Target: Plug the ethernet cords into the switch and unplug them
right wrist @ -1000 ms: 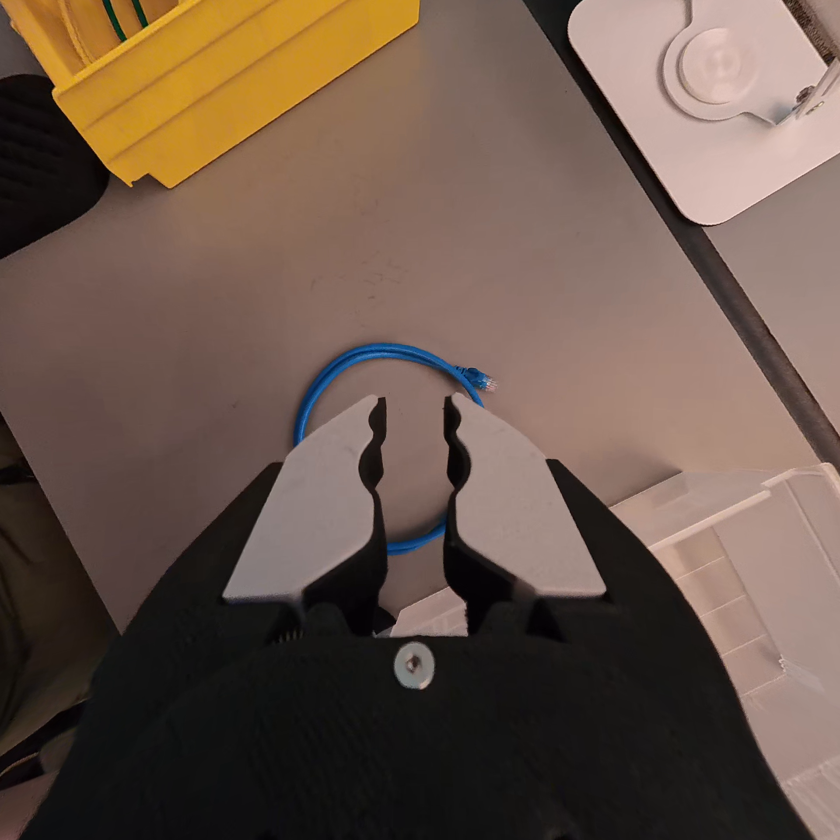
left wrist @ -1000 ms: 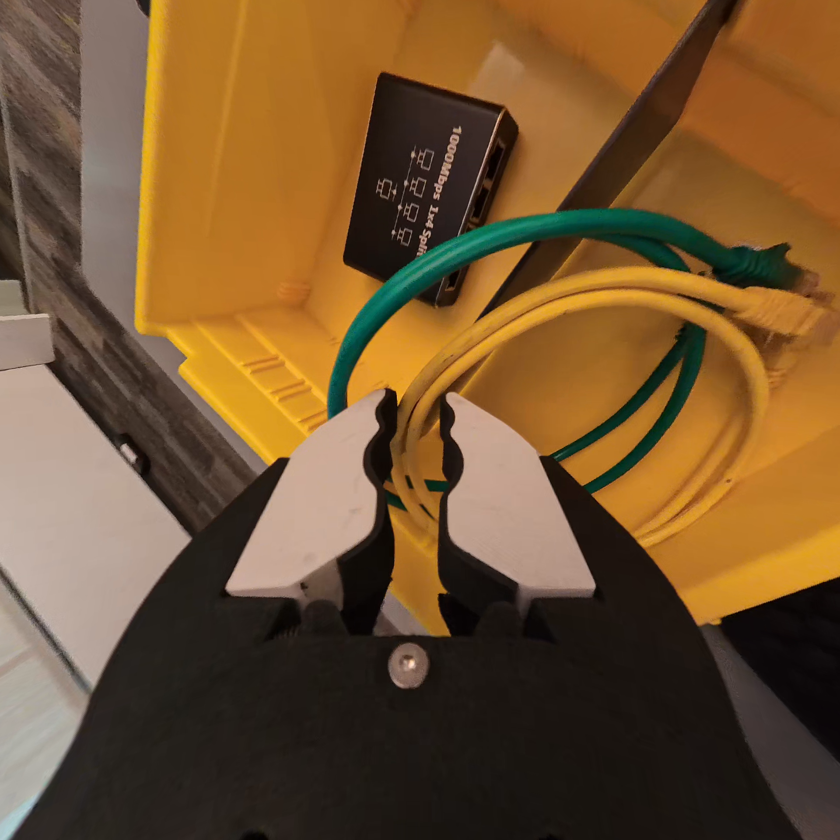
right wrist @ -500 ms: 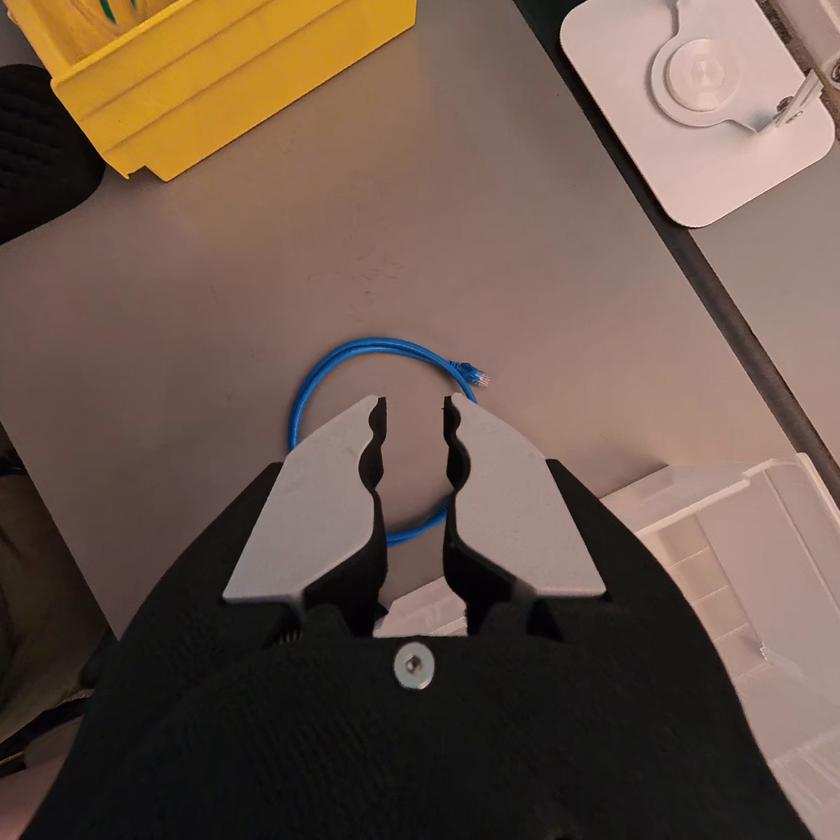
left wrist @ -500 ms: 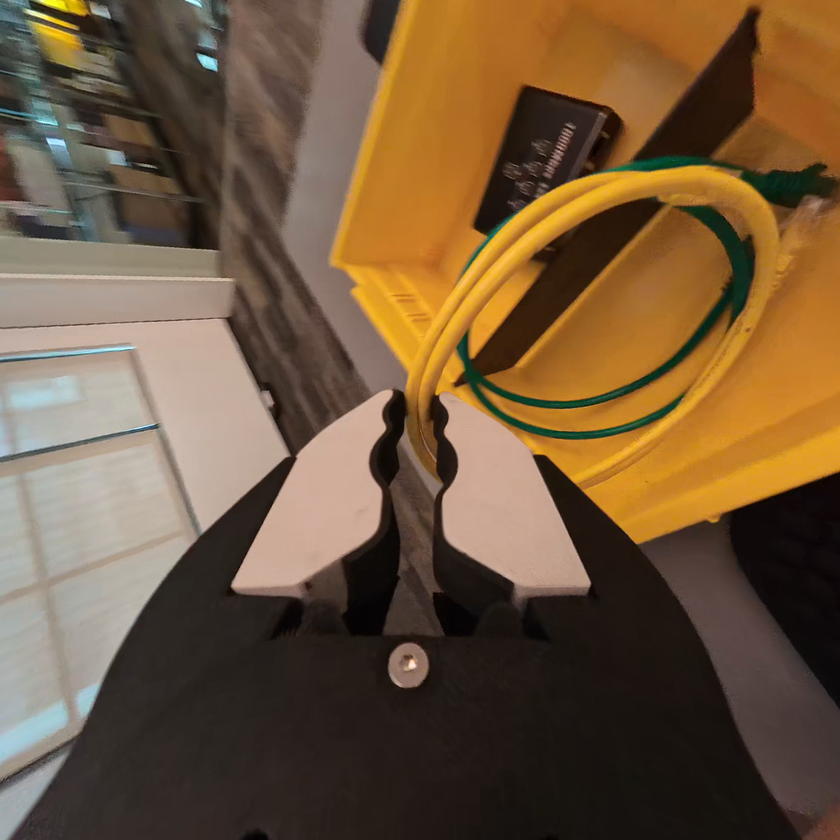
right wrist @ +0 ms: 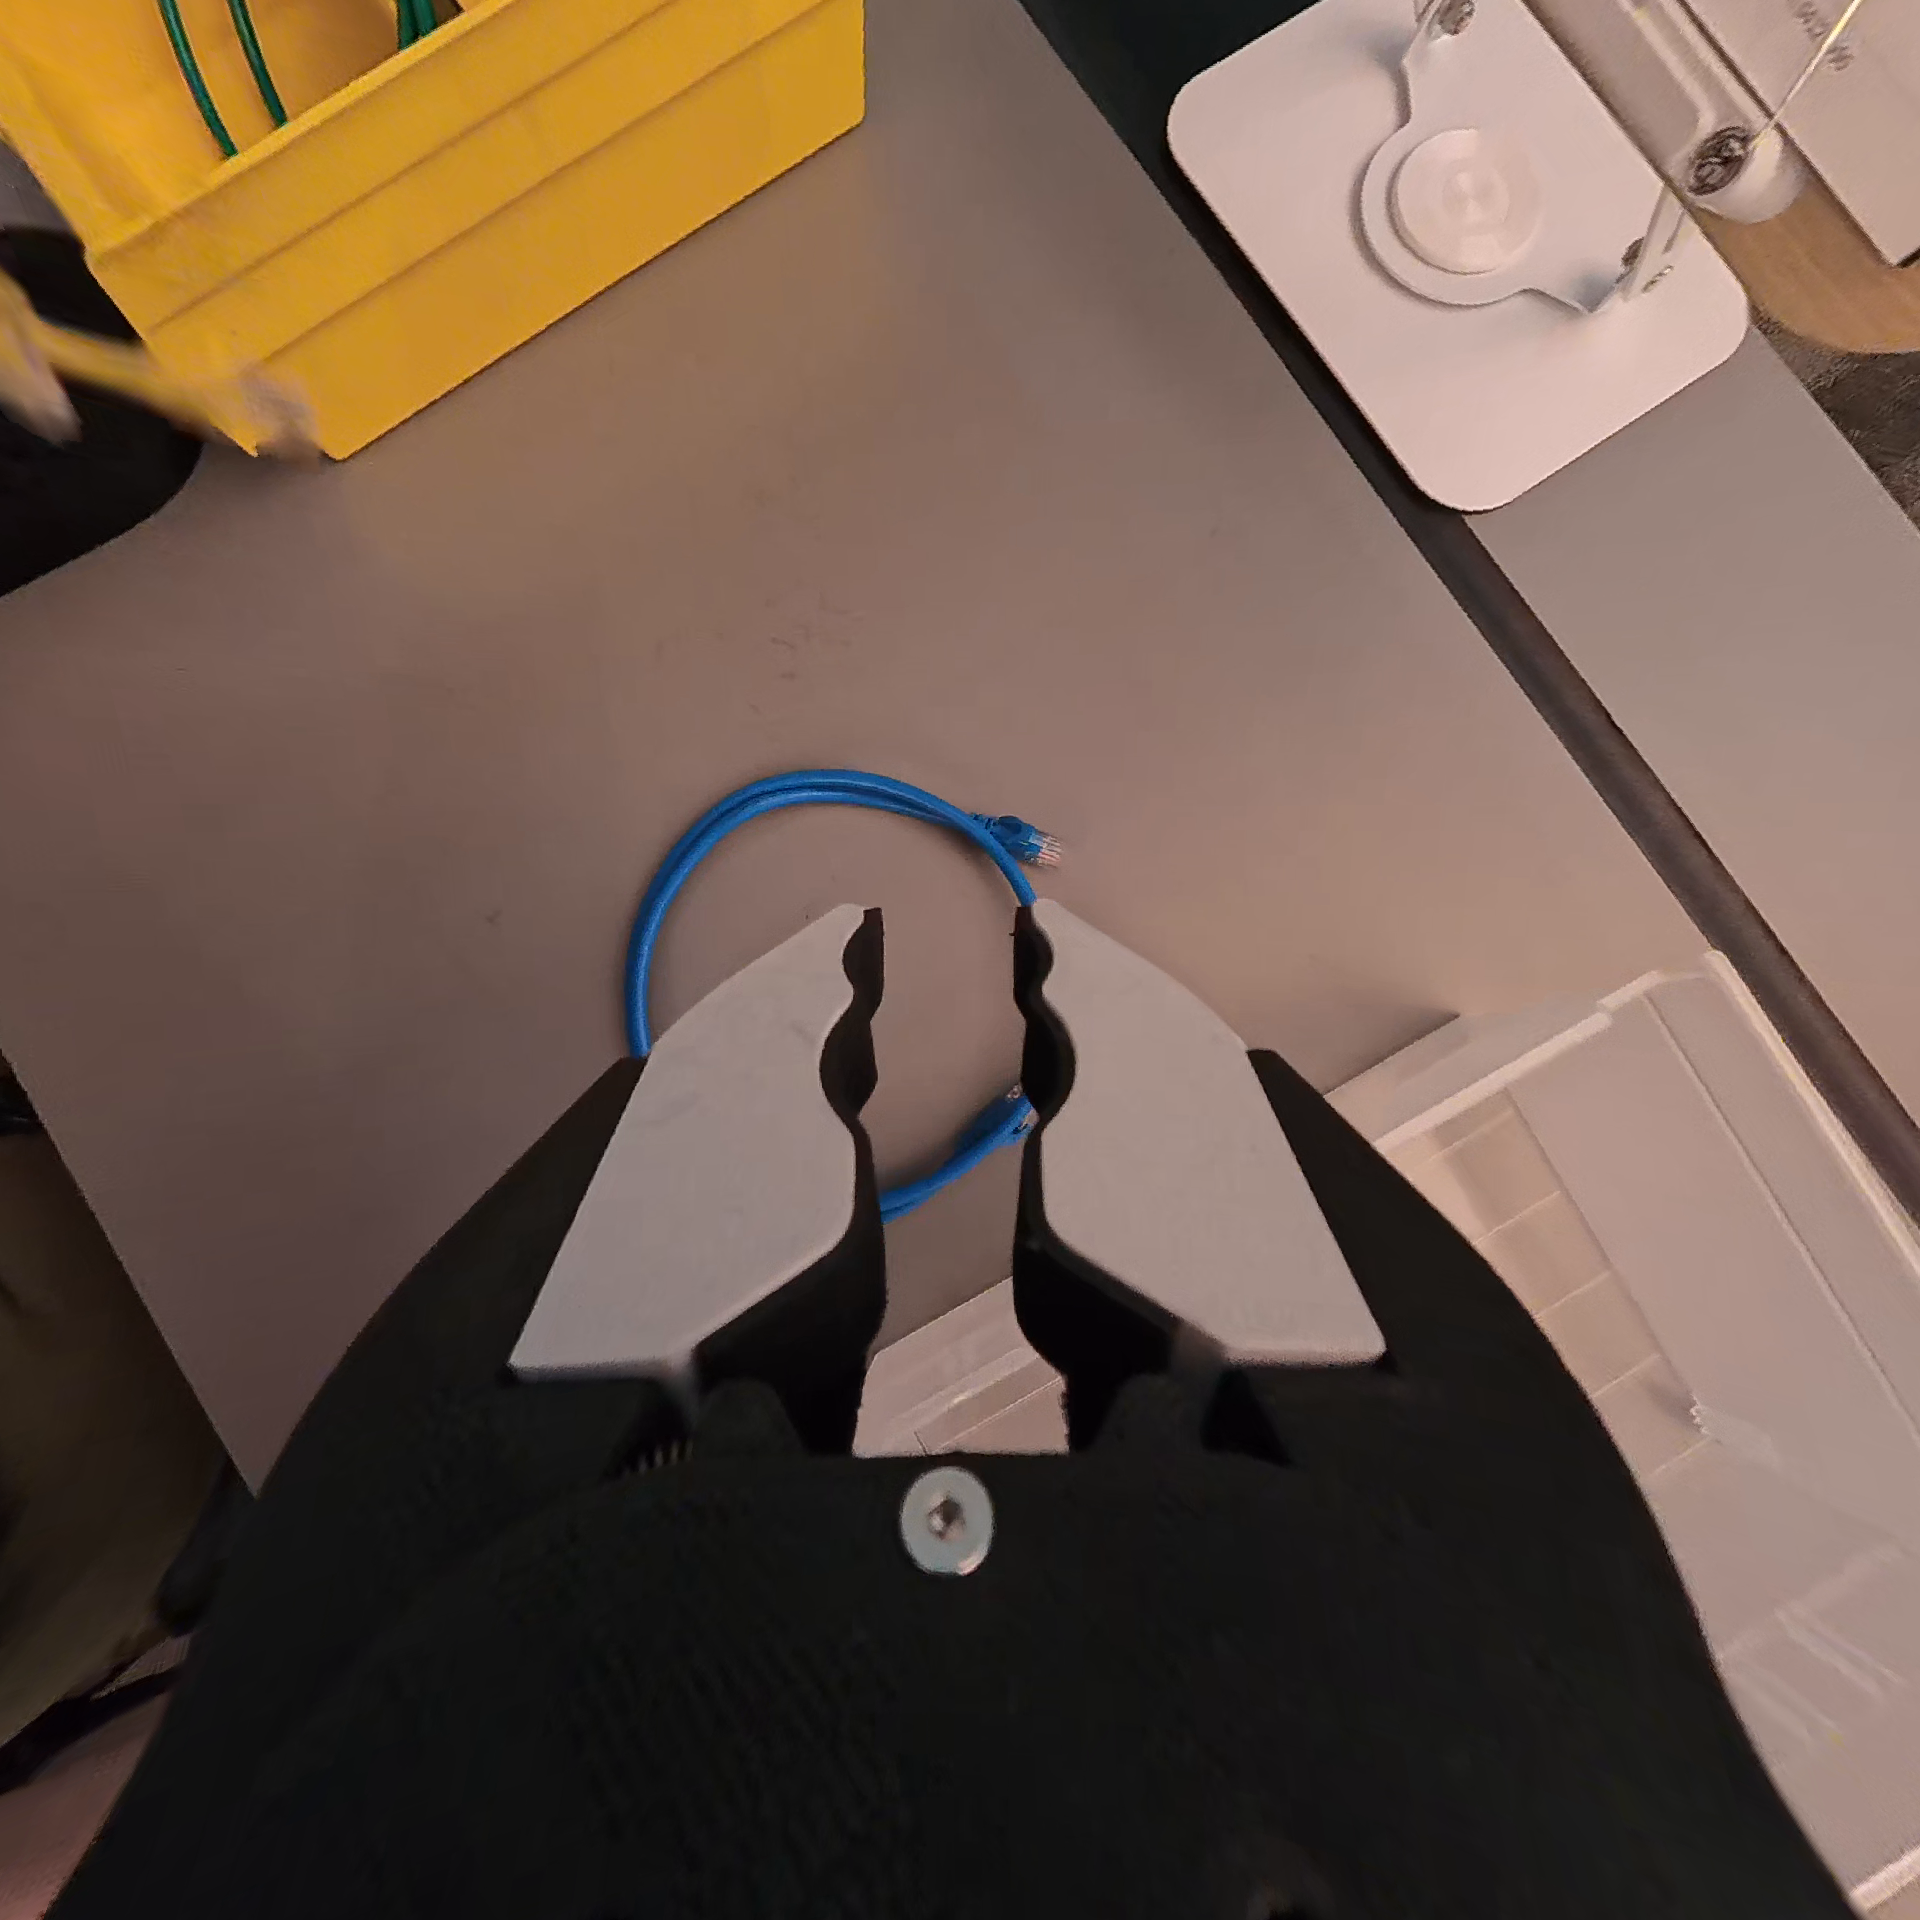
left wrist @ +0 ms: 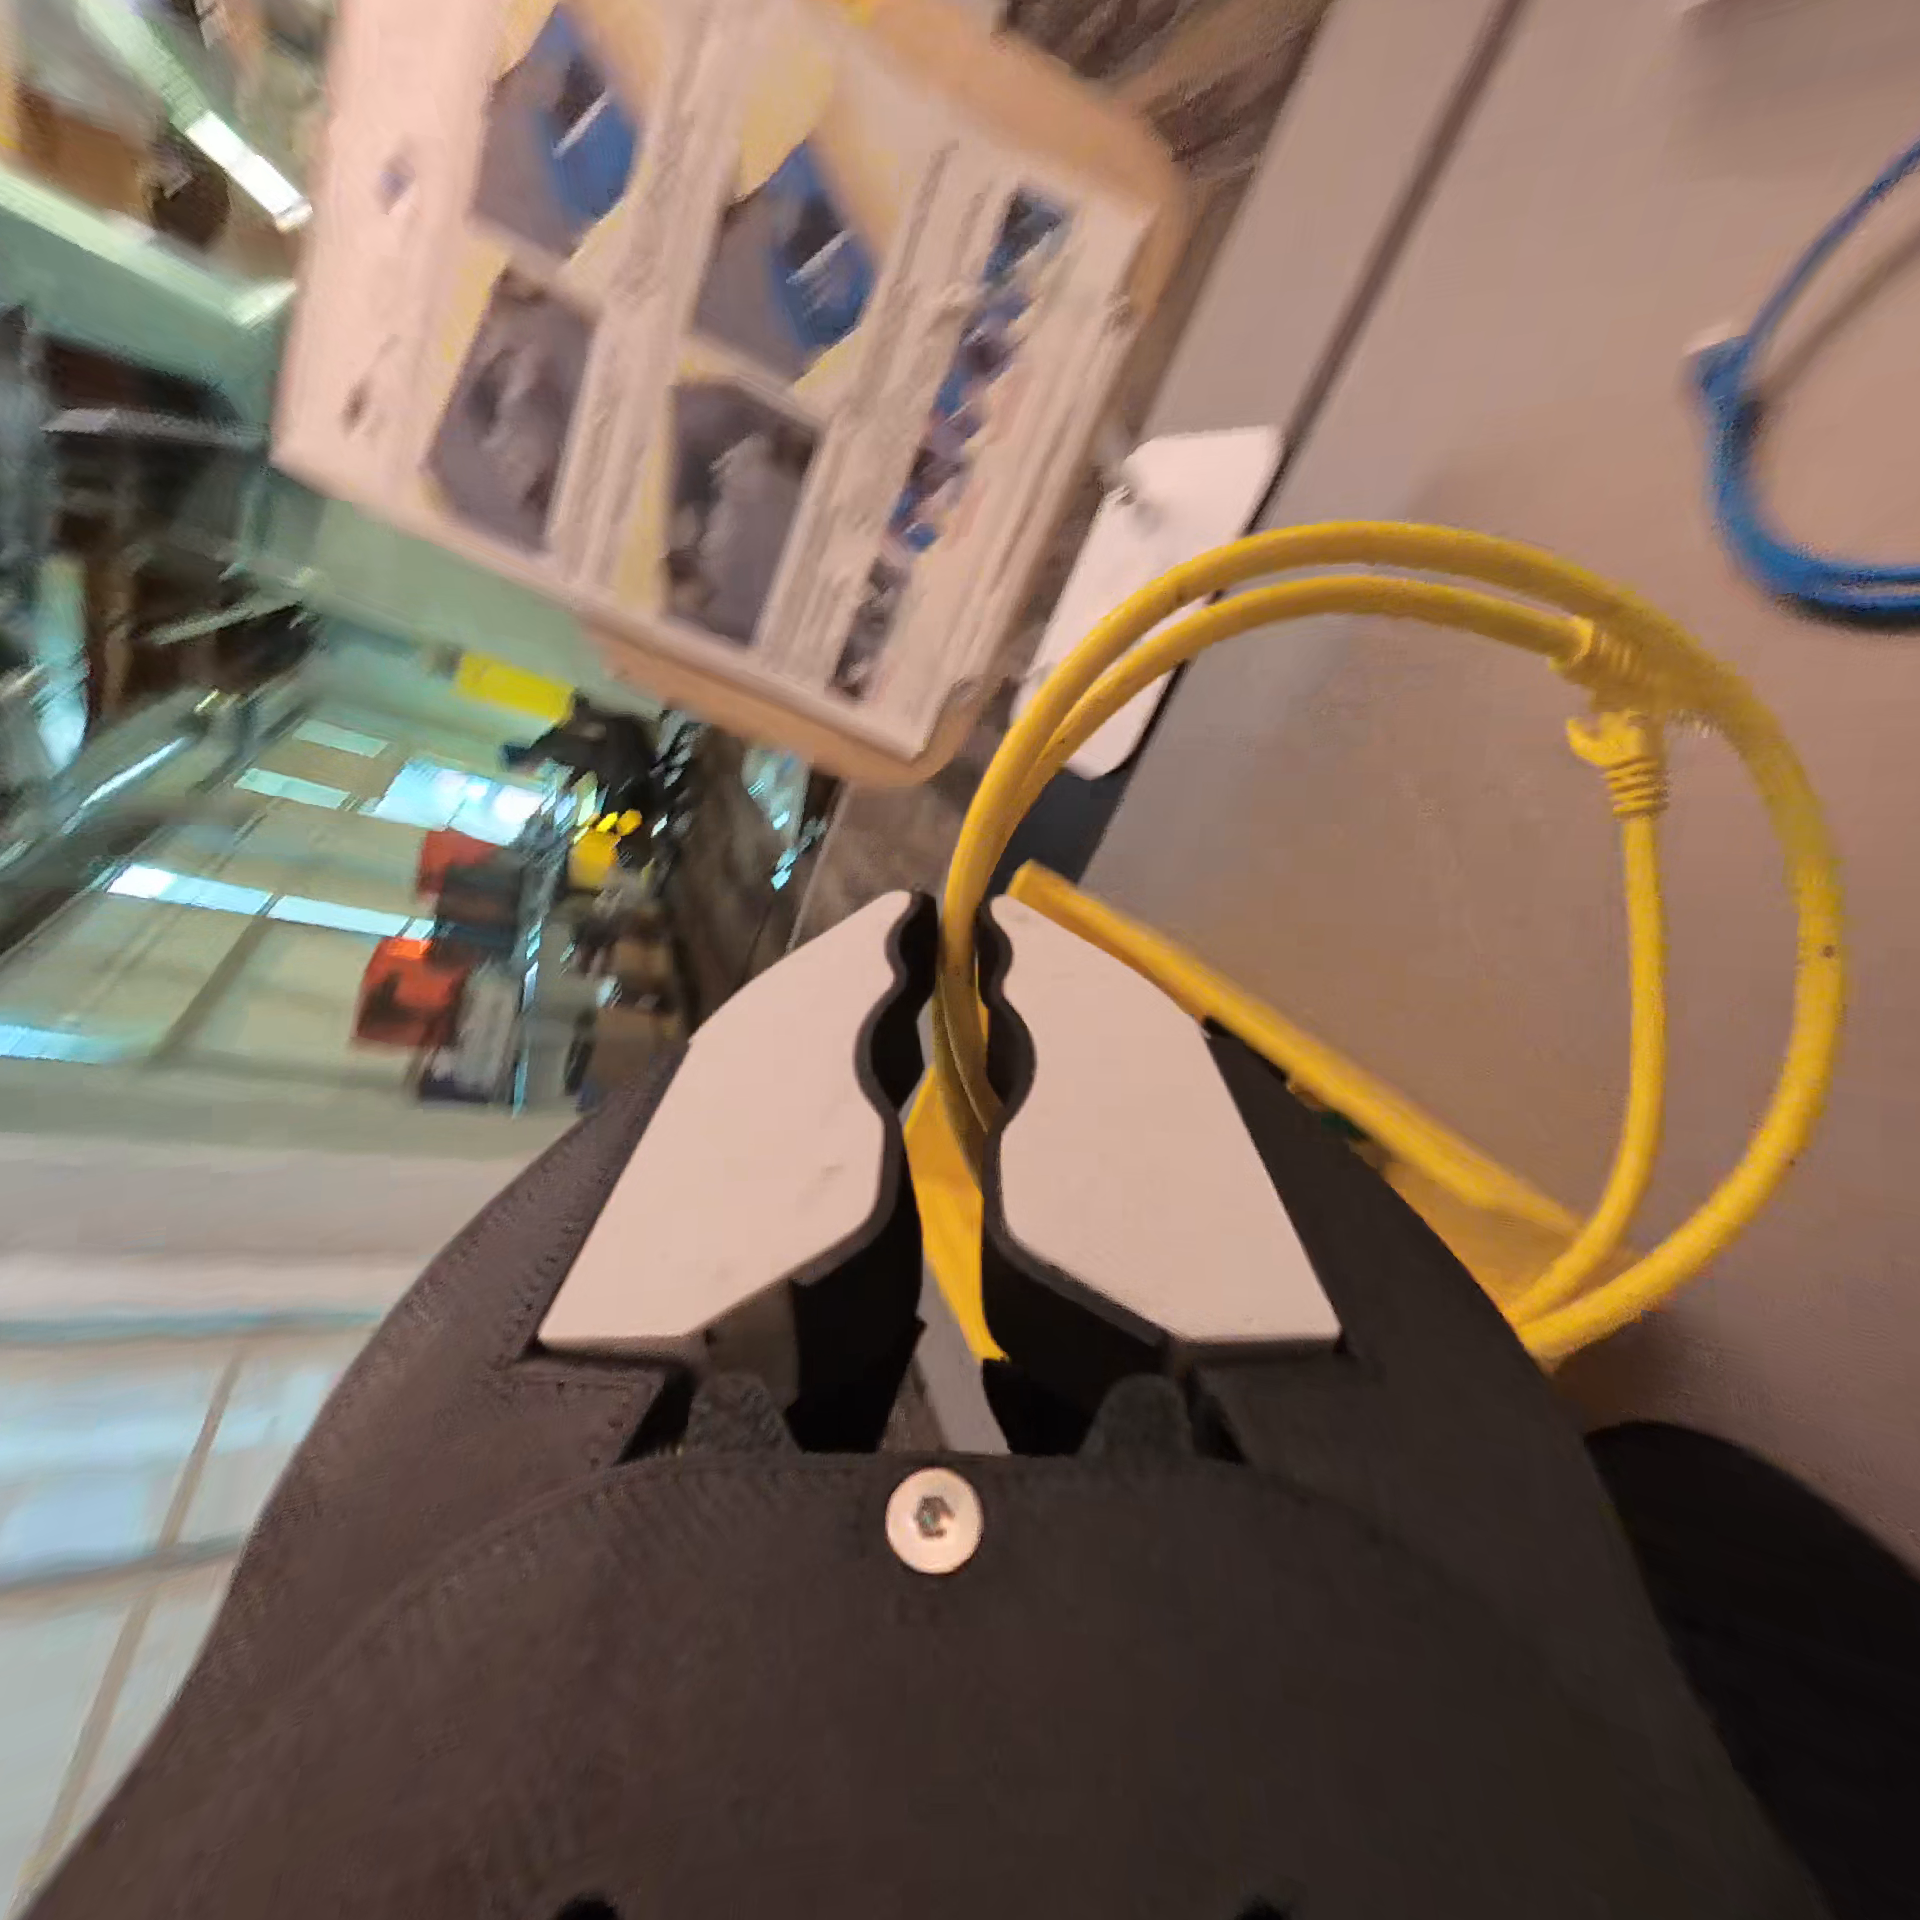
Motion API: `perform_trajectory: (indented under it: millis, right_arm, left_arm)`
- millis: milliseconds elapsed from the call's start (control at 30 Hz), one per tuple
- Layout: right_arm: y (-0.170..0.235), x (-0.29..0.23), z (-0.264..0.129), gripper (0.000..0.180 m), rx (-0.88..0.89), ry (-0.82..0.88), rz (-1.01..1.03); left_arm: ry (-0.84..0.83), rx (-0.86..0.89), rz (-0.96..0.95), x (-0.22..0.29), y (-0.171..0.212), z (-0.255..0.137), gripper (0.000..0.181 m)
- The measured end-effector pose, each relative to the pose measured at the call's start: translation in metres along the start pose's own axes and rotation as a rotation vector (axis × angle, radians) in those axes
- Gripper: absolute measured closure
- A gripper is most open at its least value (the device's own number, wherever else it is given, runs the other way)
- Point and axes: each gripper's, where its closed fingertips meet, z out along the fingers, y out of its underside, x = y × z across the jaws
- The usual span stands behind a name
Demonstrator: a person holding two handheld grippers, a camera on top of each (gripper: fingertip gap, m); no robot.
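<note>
Coiled yellow cord [left wrist: 1714, 862] pinched in left hand-held gripper [left wrist: 957, 914], right hand-held gripper [right wrist: 945, 914] parted, empty, above looped blue cord [right wrist: 727, 831]

No writing in either view is sharp enough to read.

A looped cord [right wrist: 771, 883] is lying on the table [right wrist: 520, 675] right under the right fingertips [right wrist: 847, 925]. A bin [right wrist: 499, 229] is sitting far ahead-left of them, with a flat base plate [right wrist: 1455, 343] ahead-right.
</note>
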Motion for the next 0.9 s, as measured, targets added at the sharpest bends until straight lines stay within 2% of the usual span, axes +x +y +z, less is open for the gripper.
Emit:
perform_trajectory:
  millis: [33, 167, 267, 333, 433, 567, 700, 767, 800, 900]
  right_arm:
    - [0.0, 0.001, -0.001, 0.156, 0.003, 0.003, 0.004]
    - [0.002, 0.005, -0.002, 0.156, 0.002, 0.012, 0.009]
    - [0.004, 0.01, -0.002, 0.156, -0.005, 0.02, 0.022]
    - [0.006, 0.014, -0.003, 0.156, -0.011, 0.034, 0.03]
    - [0.007, 0.021, -0.006, 0.155, 0.001, 0.053, 0.056]
    - [0.007, 0.023, -0.006, 0.155, 0.003, 0.052, 0.06]
    - [0.009, 0.023, -0.003, 0.155, -0.016, 0.06, 0.053]
    - [0.011, 0.024, -0.006, 0.155, -0.016, 0.066, 0.054]
    - [0.011, 0.025, -0.009, 0.155, -0.012, 0.073, 0.059]
    - [0.011, 0.028, -0.018, 0.155, 0.02, 0.085, 0.071]
  left_arm:
    - [0.062, 0.026, 0.029, 0.017, -0.015, 0.011, 0.174]
    - [0.365, 0.148, 0.131, 0.107, -0.07, 0.059, 0.175]
    - [0.49, 0.161, 0.151, 0.165, -0.09, 0.102, 0.175]
    - [0.525, 0.161, 0.143, 0.193, -0.096, 0.126, 0.175]
    - [0.486, 0.174, 0.089, 0.211, -0.104, 0.157, 0.172]
    - [0.519, 0.206, -0.013, 0.236, -0.108, 0.178, 0.169]
    - [0.467, 0.217, -0.082, 0.224, -0.11, 0.184, 0.144]
    - [0.453, 0.174, -0.123, 0.2, -0.104, 0.178, 0.147]
    - [0.417, 0.149, -0.136, 0.177, -0.098, 0.175, 0.136]
    - [0.29, 0.116, -0.257, 0.08, -0.064, 0.148, 0.126]
